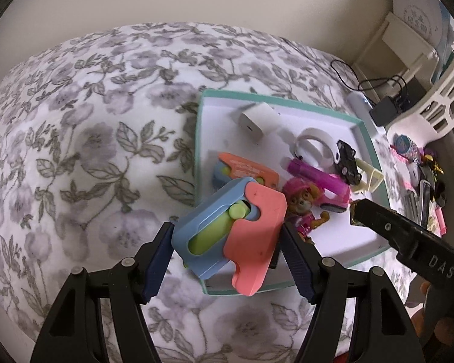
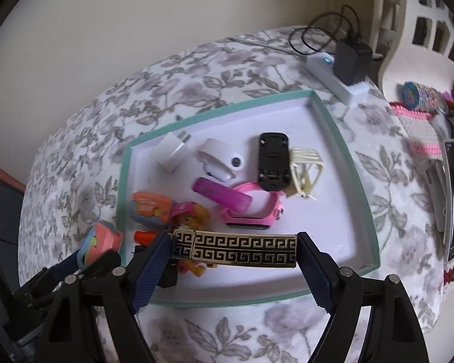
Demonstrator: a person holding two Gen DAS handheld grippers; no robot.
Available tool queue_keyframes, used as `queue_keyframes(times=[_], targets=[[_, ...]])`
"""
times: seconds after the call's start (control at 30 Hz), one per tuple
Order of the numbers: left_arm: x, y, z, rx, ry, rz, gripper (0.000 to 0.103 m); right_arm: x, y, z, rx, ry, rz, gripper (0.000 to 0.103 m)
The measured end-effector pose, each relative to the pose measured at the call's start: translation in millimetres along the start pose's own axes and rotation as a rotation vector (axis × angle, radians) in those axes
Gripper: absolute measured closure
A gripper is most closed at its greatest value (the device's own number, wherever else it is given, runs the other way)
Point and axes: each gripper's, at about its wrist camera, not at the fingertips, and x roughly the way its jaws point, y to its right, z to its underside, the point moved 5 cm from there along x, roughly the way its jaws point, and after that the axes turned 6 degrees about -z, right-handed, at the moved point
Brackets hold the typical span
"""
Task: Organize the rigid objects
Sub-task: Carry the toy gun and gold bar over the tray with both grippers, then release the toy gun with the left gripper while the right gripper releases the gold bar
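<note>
While my left gripper [image 1: 227,239] clamps the blue and coral toy [image 1: 230,230] by its sides, that toy hangs over the near left corner of the teal-rimmed tray [image 1: 200,139], its green peg facing my camera. Over on the other side, my right gripper [image 2: 234,249] is closed on the gold-and-black patterned clip [image 2: 242,249], gripped end to end, held level above the tray's near part. From the left camera I catch just the clip's tip poking out of the right gripper's black finger.

Below in the tray: a second orange and blue toy [image 2: 149,208], the pink pup figure [image 2: 190,213] touching it, a purple tube [image 2: 222,196] lying across a pink watch [image 2: 254,208], a white charger cube [image 2: 170,148], a white ring-shaped gadget [image 2: 222,158], a black toy car [image 2: 274,161] on its roof and a cream plastic frame [image 2: 305,171] just beside it.

Floral bedding [image 1: 90,139] spreads underneath. Beyond the tray's far corner sit a white power strip [image 2: 336,75] with a black adapter [image 2: 352,57] and a white basket [image 2: 420,42].
</note>
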Motion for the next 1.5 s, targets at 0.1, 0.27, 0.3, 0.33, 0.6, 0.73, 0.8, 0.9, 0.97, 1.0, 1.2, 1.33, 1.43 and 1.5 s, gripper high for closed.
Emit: queue_keyframes(times=[0.1,0.27,0.3,0.33,0.6,0.73,0.8,0.9,0.97,1.0,1.2,1.33,1.43,1.5], targets=[[4.3,6.8,2.1,0.014,-0.012,0.002,0.031,1.5,3.4,0.1,0.003,-0.006,0.002,0.019],[10.7,15.9,6.1,0.05,-0.029,-0.013,0.031,4.8,6.7,0.4,0.008,-0.021,0.003,0.019],[11.2,16.5,6.4,0.054,-0.03,-0.013,0.031,5.7,7.4,0.7,0.009,-0.025,0.004,0.019],[11.8,17.7,6.9,0.06,-0.031,-0.013,0.031,6.6,7.7,0.9,0.009,-0.028,0.006,0.019],[14.8,22.0,8.2,0.082,-0.035,-0.01,0.031,16.0,12.6,4.5,0.013,-0.061,0.027,0.019],[16.8,24.9,9.2,0.097,-0.036,-0.008,0.031,19.1,13.9,6.3,0.013,-0.073,0.032,0.019],[15.7,26.2,9.4,0.104,-0.03,-0.004,0.031,20.4,14.4,7.0,0.013,-0.079,0.034,0.019],[14.9,28.1,9.3,0.112,-0.024,-0.003,0.031,22.9,14.3,5.9,0.013,-0.082,0.036,0.018],[15.3,27.5,9.8,0.112,-0.027,-0.003,0.032,23.9,14.1,5.7,0.012,-0.083,0.037,0.018],[15.5,26.9,9.8,0.11,-0.028,-0.003,0.032,24.4,14.0,5.7,0.011,-0.084,0.037,0.018],[16.8,17.1,8.1,0.071,-0.029,-0.015,0.032,27.7,14.2,7.2,0.01,-0.095,0.041,0.018],[17.5,10.6,6.8,0.044,-0.03,-0.025,0.032,29.9,14.6,7.4,0.008,-0.098,0.047,0.018],[17.2,6.4,5.9,0.032,-0.029,-0.041,0.032,30.7,15.8,7.6,0.007,-0.097,0.056,0.018],[16.9,4.8,5.3,0.028,-0.027,-0.045,0.031,31.3,16.2,7.9,0.009,-0.096,0.059,0.018]])
